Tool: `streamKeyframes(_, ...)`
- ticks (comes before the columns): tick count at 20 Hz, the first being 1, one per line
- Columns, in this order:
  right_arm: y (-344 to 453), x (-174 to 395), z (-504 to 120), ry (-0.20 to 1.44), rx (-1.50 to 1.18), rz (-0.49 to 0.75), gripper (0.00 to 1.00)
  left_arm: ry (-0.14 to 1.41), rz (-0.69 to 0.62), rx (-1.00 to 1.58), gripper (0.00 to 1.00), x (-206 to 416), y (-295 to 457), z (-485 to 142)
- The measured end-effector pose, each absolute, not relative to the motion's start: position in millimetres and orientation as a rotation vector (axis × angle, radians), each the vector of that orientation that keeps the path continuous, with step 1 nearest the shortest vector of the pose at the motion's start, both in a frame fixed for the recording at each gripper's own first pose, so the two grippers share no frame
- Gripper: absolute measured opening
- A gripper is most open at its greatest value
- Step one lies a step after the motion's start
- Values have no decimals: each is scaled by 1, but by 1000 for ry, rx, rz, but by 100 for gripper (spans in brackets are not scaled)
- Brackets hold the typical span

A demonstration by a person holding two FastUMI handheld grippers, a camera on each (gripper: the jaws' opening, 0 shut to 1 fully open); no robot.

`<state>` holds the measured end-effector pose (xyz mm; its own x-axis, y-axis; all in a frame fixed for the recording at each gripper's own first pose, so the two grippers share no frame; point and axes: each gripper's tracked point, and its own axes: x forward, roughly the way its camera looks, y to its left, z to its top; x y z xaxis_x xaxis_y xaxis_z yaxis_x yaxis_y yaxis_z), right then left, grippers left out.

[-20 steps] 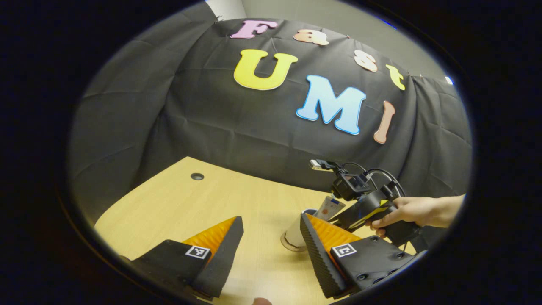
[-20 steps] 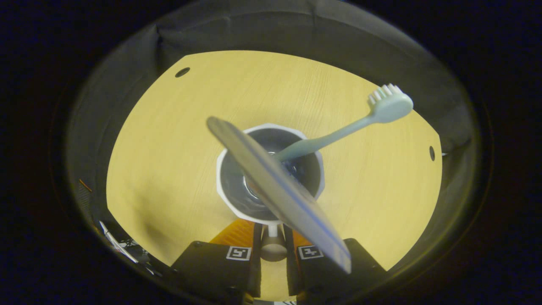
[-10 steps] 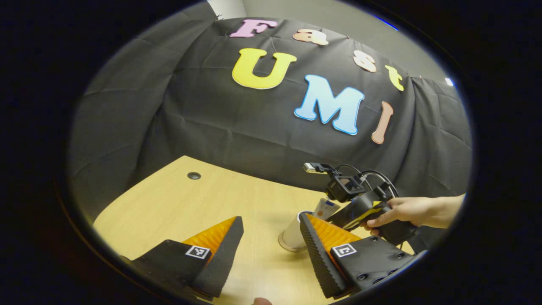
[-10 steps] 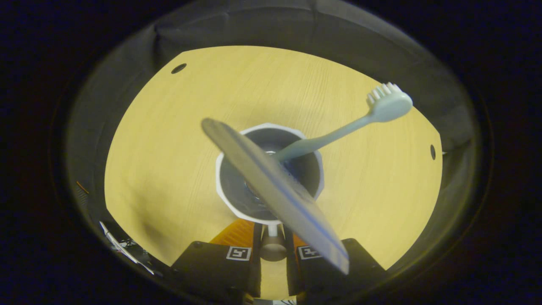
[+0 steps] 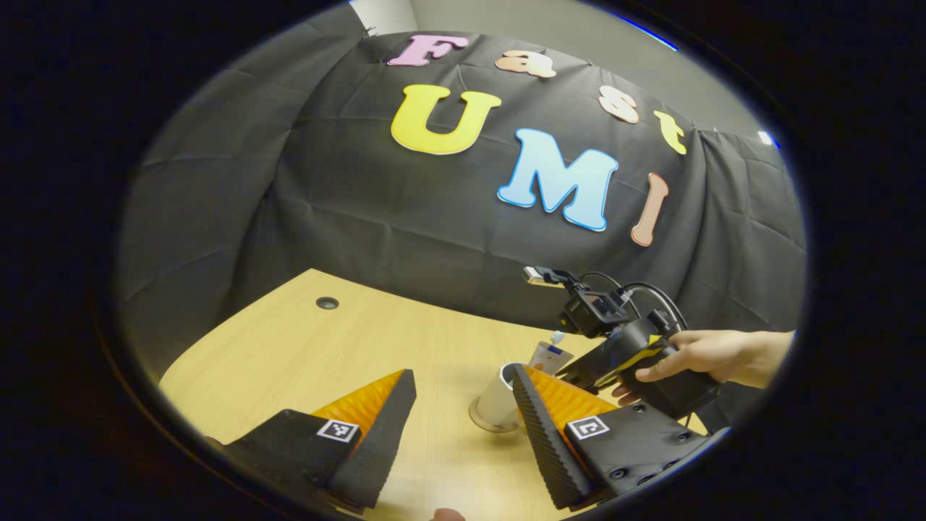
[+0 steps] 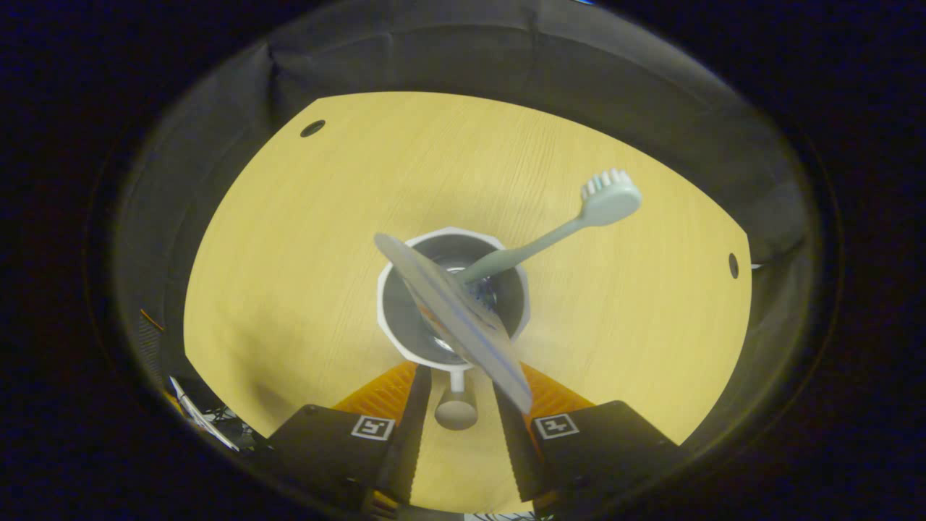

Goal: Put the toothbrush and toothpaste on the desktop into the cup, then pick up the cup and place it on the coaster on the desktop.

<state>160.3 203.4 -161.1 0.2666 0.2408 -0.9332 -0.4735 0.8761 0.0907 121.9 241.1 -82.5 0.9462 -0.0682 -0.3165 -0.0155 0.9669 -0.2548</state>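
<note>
A white cup [image 6: 383, 318] stands upright on the wooden desk [image 6: 289, 253], seen from above in the right gripper view. A pale green toothbrush [image 6: 550, 235] leans out of it to the right, bristles up. The flat toothpaste tube [image 6: 456, 318] stands in it too. My right gripper [image 6: 463, 380] is open, its fingers on either side of the cup's handle [image 6: 456, 411] without touching it. In the left gripper view the cup [image 5: 499, 401] rests on a thin brown disc, the toothpaste [image 5: 546, 354] poking out. My left gripper [image 5: 461, 376] hovers open with nothing between its fingers.
Two round cable holes [image 6: 312, 128] [image 6: 733, 265] sit near the desk's far corners. Loose cables [image 6: 195, 416] hang off the near left edge. A hand [image 5: 694, 358] holds the other gripper's body right of the cup. The black cloth wall closes the back.
My right gripper let go of the cup's handle, its fingers spreading, and drew back so the cup looks smaller. The left gripper barely moved.
</note>
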Motion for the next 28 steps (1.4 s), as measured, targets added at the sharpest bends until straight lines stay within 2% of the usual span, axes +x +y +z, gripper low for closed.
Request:
streamKeyframes(2, 198, 156, -149, 1185, -208, 494, 59, 331, -33, -256, 89, 121, 235, -82)
streamKeyframes(4, 190, 152, -134, 1148, -196, 505, 70, 330, -39, -256, 89, 121, 227, -80)
streamKeyframes(12, 142, 132, -51, 925, -53, 501, 70, 333, -25, -255, 89, 125, 193, -78)
streamKeyframes(20, 42, 112, 10, 531, 6, 334, 69, 255, -25, -188, 89, 125, 141, -41)
streamKeyframes(27, -18, 78, 58, 199, 1, 238, 69, 149, -31, -116, 89, 112, 92, 2)
streamKeyframes(28, -26, 73, 66, 161, -6, 222, 72, 141, -39, -111, 89, 111, 86, 7)
